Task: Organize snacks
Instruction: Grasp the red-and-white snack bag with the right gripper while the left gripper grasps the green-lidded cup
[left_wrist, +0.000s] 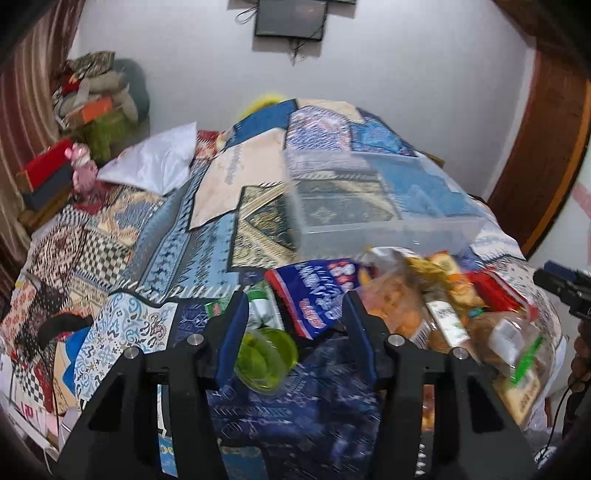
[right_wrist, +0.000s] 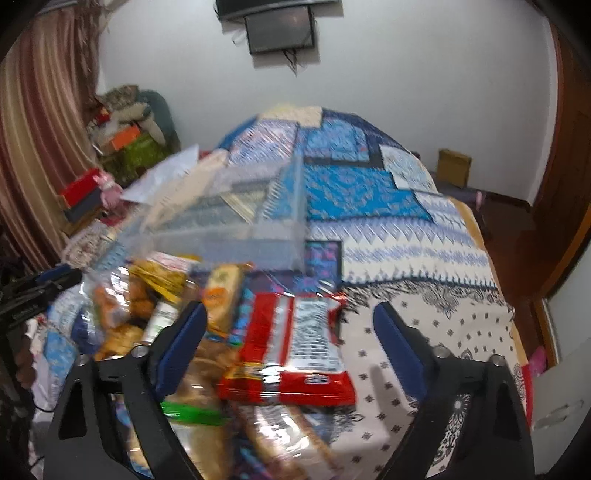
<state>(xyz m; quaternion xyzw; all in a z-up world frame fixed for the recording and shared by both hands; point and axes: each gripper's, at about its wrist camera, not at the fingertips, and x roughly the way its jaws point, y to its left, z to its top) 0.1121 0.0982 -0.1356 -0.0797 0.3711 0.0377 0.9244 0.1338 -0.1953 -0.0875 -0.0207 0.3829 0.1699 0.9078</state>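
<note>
Lying on a patchwork quilt (left_wrist: 177, 236), crinkly snack packets (left_wrist: 436, 302) heap near a clear rigid plastic bin (left_wrist: 369, 206) farther back. The left gripper (left_wrist: 291, 317) gapes wide over a round green cup (left_wrist: 266, 358); the right gripper (right_wrist: 290, 328) gapes wide around a glossy red packet (right_wrist: 291, 354). Print is too blurred to read.

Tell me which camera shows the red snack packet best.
The right wrist view: the red snack packet lies whole between the open jaws of the right gripper, its white label panel visible though blurred. The left wrist view shows only a red sliver behind the snack pile, at the right.
</note>
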